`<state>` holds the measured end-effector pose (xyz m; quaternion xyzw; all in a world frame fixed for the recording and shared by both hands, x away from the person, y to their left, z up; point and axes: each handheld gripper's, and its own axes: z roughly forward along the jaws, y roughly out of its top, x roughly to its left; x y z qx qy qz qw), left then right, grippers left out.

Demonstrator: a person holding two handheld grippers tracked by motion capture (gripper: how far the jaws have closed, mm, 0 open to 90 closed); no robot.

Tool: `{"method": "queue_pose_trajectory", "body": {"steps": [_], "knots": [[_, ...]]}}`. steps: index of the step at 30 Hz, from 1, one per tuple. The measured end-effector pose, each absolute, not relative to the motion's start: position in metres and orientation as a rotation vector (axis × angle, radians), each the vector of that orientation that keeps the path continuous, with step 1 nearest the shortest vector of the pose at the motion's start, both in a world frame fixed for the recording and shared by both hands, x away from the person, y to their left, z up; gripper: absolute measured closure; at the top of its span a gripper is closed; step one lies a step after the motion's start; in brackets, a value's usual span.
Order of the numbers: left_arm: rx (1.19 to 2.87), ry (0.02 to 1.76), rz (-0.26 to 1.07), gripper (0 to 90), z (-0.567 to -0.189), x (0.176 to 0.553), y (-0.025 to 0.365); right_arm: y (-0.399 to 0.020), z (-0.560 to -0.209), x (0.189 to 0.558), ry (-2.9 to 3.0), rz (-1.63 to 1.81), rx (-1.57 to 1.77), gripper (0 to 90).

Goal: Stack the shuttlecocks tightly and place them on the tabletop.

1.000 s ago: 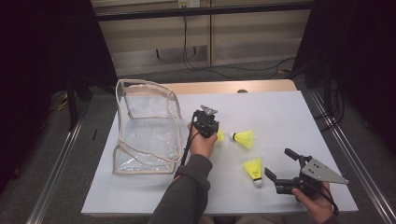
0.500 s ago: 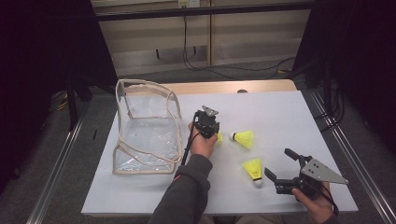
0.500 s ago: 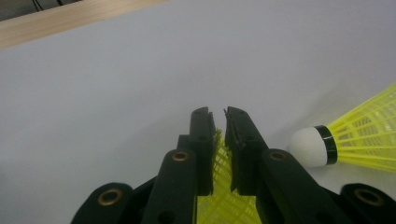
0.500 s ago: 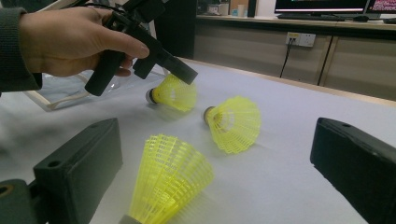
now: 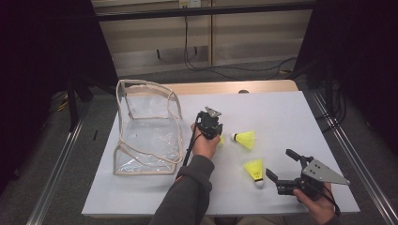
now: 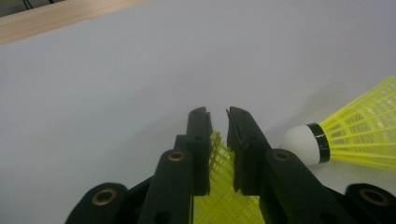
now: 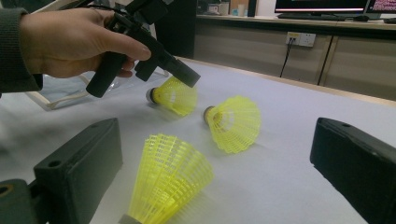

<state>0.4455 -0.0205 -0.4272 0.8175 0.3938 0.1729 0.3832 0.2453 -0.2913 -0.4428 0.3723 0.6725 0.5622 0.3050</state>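
Three yellow shuttlecocks lie on the white table [image 5: 281,112]. My left gripper [image 5: 218,138] points down at mid-table, shut on the mesh skirt of one shuttlecock [image 5: 221,139]; in the left gripper view the skirt [image 6: 223,200] sits pinched between the jaws of the left gripper [image 6: 217,114], which have just been opening a little. A second shuttlecock [image 5: 245,139] [image 6: 359,135] lies just to its right. A third shuttlecock [image 5: 255,168] [image 7: 168,182] lies in front of my right gripper [image 5: 279,162], which stands open and holds nothing.
A clear bag with beige trim [image 5: 145,126] stands open on the table's left side. Metal rails [image 5: 347,154] run along both sides of the table. Cabinets and cables [image 5: 187,51] lie beyond the far edge.
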Motion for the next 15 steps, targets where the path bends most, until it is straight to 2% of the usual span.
{"method": "queue_pose_trajectory", "body": {"steps": [15], "knots": [[2.083,0.971,0.435,77.9,-0.426,0.4468,-0.0253,-0.2911,-0.4427,0.2454,1.784,1.491,0.979,1.7]]}}
